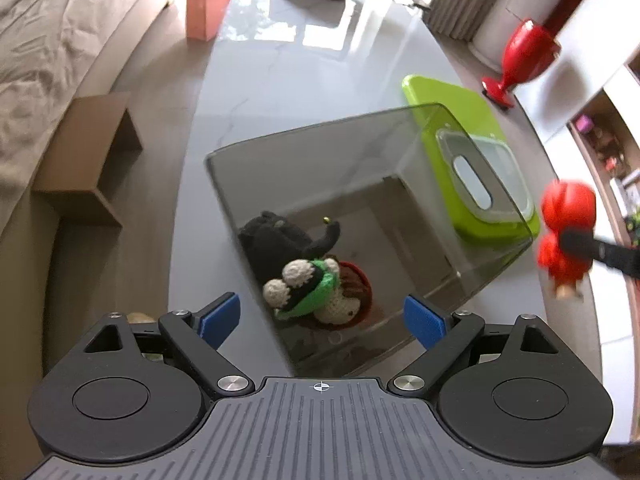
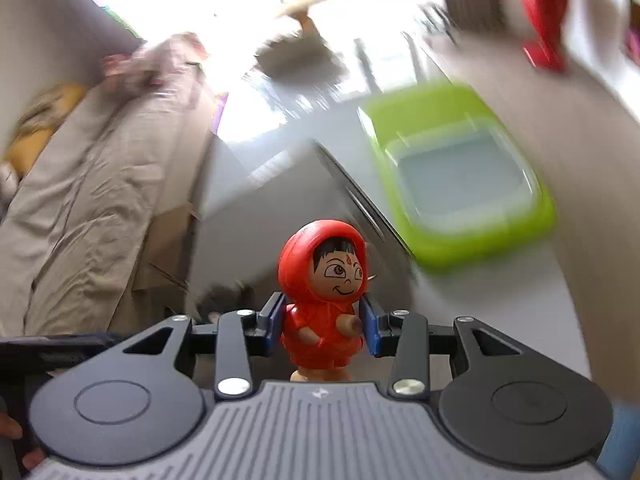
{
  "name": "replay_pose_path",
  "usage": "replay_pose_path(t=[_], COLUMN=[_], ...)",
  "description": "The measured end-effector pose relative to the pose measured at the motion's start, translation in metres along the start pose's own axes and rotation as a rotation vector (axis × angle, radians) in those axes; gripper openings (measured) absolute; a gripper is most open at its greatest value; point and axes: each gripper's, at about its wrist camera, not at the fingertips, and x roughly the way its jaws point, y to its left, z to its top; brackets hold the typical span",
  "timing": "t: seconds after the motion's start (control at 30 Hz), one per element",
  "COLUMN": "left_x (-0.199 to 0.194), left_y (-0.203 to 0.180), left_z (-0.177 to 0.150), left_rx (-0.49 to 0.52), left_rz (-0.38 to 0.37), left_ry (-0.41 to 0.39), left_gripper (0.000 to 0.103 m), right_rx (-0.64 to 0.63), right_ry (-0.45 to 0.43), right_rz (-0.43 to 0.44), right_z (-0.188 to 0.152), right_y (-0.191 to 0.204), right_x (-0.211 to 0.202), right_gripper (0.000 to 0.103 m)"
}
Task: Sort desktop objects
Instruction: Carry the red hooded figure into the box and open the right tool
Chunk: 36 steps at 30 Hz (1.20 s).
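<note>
Figurine held above the bin's right rim.

Right hand-held gripper (image 2: 325, 326) was clamped on one red hooded figurine (image 2: 324, 292), off the surface (image 1: 288, 76) beside the smoky clear bin (image 1: 360, 216); left hand-held gripper (image 1: 322, 320) hung over the bin's near edge, pads apart and bare. Inside the bin lay two soft toys, one black (image 1: 280, 240) and one green-and-cream crochet (image 1: 308, 288). One green lid (image 1: 452, 112) lay behind the bin's right wall. Beyond the bin's far edge the surface stayed open up to one pink bag (image 1: 208, 8).
</note>
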Motion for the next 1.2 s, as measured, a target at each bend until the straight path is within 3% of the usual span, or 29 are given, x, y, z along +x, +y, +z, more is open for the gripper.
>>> replay_pose_path(t=[0.07,0.2,0.4,0.5,0.63,0.83,0.9,1.0,1.1,1.2], left_x=[-0.004,-0.010,-0.004,0.002,0.012,0.023,0.026,0.029,0.027,0.028], left_y=[0.014,0.046,0.064,0.065,0.064,0.063,0.061,0.060,0.055,0.048], left_z=[-0.004,-0.014,-0.028,-0.029,-0.030,-0.031,-0.031,-0.034,-0.038,-0.039], left_rx=[-0.046,-0.156,-0.198,-0.202,-0.204,-0.209,-0.215,-0.236,-0.234,-0.226], left_rz=[-0.005,-0.018,0.015,0.003,-0.010,-0.005,0.010,0.025,0.043,0.089], left_ry=[-0.010,-0.015,0.009,0.023,0.044,0.064,0.064,0.063,0.030,0.020], left_gripper=[0.094,0.094,0.094,0.094,0.094,0.094,0.094,0.094,0.094,0.094], right_rx=[-0.064,-0.146,-0.360,-0.470,-0.528,-0.535,-0.538,-0.544,-0.529,-0.558], right_ry=[-0.015,0.073,0.327,0.411,0.445,0.499,0.486,0.399,0.233,0.074], right_rz=[0.008,0.000,-0.169,-0.240,-0.281,-0.275,-0.270,-0.271,-0.295,-0.398], right_z=[0.013,0.030,0.017,0.007,-0.007,-0.019,-0.018,-0.013,-0.007,-0.007], right_y=[0.026,0.061,0.090,0.099,0.104,0.100,0.098,0.093,0.081,0.062], right_x=[0.011,0.054,0.144,0.177,0.182,0.186,0.184,0.174,0.141,0.119], right_gripper=[0.042,0.043,0.043,0.043,0.043,0.047,0.056,0.057,0.056,0.057])
